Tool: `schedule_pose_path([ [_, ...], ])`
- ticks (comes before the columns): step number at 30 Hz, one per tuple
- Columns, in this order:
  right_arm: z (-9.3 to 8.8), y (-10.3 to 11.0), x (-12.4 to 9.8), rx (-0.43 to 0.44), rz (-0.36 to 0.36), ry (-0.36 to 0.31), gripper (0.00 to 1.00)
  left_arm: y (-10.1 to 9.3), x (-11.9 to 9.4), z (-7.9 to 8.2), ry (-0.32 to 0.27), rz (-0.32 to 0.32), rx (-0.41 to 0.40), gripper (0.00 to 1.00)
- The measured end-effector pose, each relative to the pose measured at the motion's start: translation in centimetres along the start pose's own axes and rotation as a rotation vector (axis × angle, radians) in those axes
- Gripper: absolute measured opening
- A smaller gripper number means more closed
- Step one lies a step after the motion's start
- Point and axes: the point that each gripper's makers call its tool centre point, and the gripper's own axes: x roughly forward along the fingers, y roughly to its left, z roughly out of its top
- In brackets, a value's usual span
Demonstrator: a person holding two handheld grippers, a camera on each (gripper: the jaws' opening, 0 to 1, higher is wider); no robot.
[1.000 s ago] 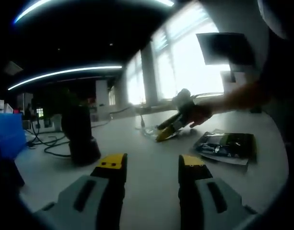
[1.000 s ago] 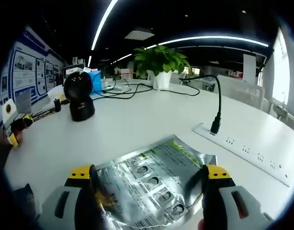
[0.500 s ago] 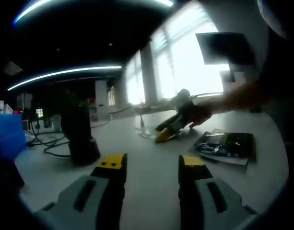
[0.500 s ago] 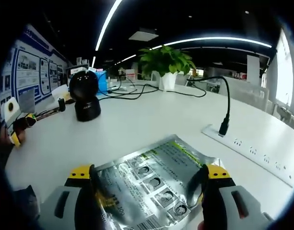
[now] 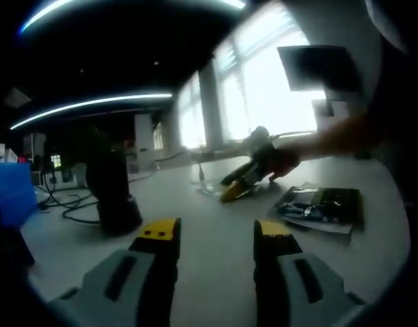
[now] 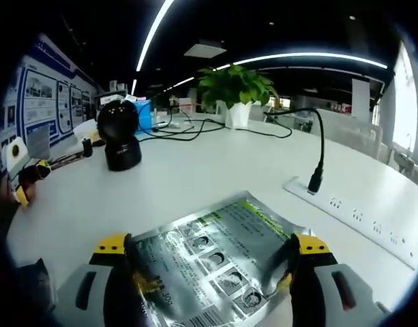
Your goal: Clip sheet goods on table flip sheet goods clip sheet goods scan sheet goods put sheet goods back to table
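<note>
A silver pouch (image 6: 215, 262) was clamped between the jaws of the right gripper (image 6: 209, 276), held just above the white table (image 6: 195, 170). The left gripper (image 5: 215, 235) was seen with jaws apart and nothing between them, over the table. A dark pouch (image 5: 322, 206) lay flat at its right. A black scanner (image 6: 120, 136), plant (image 6: 234, 88) and power strip (image 6: 352, 218) were on the table.

Silver pouch (image 6: 212, 262) slightly nearer table (image 6: 195, 170).
</note>
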Motion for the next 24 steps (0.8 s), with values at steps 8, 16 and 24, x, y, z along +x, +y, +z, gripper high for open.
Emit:
schedule_pose_path([
  [8, 0.0, 0.0, 0.0, -0.001, 0.005, -0.002, 0.89, 0.0, 0.0, -0.1, 0.004, 0.0, 0.003, 0.35],
  [16, 0.8, -0.2, -0.4, -0.073, -0.001, -0.009, 0.89, 0.1, 0.0, -0.2, 0.006, 0.002, 0.01, 0.35],
  [24, 4.3, 0.1, -3.3, -0.014, 0.001, -0.101, 0.89, 0.5, -0.1, -0.1, -0.003, 0.007, -0.021, 0.35],
])
